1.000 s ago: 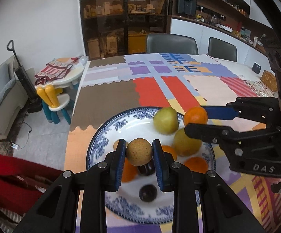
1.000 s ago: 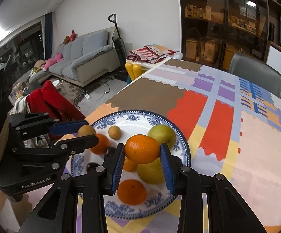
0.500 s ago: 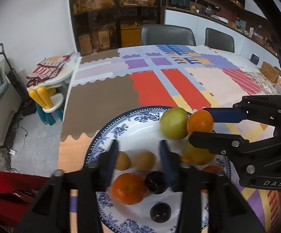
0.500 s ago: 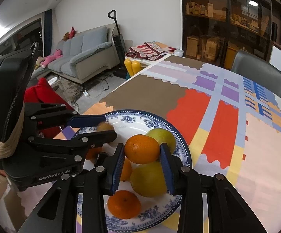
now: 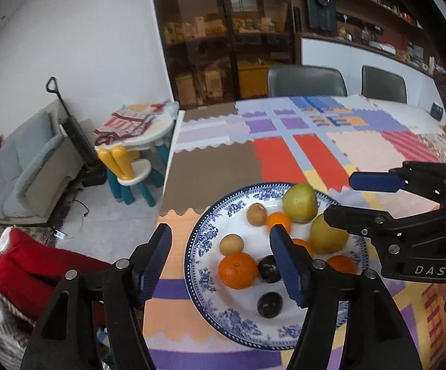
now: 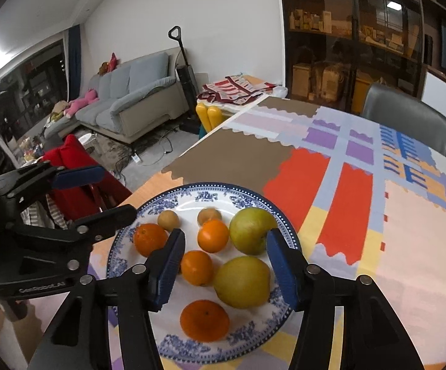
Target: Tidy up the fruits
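Note:
A blue-and-white plate holds several fruits: two green pears, several oranges, two small brown fruits and two dark plums. My left gripper is open and empty above the plate's left side. It also shows in the right wrist view. My right gripper is open and empty above the plate's near side. It also shows in the left wrist view.
The plate sits near the corner of a table with a patchwork cloth. The table's left edge drops to the floor. A red garment lies below left. Grey chairs stand at the far side.
My left gripper opened and let the small brown fruit onto the plate. My right gripper opened and let the orange onto the plate. Both pulled back and up.

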Tool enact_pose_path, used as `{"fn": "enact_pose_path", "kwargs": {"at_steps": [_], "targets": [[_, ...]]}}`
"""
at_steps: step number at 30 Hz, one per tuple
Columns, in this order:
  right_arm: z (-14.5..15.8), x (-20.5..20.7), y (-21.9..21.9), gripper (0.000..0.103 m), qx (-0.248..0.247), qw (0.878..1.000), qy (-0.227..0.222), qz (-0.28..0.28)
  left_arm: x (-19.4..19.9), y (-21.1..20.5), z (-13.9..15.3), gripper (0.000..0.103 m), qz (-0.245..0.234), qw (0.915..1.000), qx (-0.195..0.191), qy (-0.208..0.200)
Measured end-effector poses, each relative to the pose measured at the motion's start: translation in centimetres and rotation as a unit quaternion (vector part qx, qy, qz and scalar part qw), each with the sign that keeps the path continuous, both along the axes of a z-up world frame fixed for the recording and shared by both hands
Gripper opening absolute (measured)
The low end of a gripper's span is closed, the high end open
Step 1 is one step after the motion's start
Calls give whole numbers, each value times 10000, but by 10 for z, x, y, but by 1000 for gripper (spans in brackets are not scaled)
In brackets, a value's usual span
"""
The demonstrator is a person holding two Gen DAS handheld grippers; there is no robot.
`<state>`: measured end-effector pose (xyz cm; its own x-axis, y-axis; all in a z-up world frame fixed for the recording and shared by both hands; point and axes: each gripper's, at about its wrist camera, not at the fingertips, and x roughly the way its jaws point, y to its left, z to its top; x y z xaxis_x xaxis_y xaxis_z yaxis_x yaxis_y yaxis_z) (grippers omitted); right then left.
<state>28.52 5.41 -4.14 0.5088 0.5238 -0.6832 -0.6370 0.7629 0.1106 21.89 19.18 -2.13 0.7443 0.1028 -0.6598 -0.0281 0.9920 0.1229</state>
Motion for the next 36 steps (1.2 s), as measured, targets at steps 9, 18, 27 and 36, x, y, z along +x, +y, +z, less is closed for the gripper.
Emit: {"fn": "enact_pose_path", "kwargs": {"at_steps": [9, 18, 27, 36], "targets": [[33, -44, -37, 75, -28, 9974, -541, -482, -43, -24, 28, 79, 150, 9990, -200, -358], [57, -95, -94, 89, -8, 9883, -946, -1194, -95, -68, 48, 92, 122, 9972, -235, -700], [74, -144, -145, 91, 80, 9802, -999, -1706, -136, -109, 65, 99, -131, 9943, -193, -1042], [82, -195, -173, 91, 131, 9742, -1231, -1888, -173, -135, 74, 102, -263, 9916, -191, -1249]]}}
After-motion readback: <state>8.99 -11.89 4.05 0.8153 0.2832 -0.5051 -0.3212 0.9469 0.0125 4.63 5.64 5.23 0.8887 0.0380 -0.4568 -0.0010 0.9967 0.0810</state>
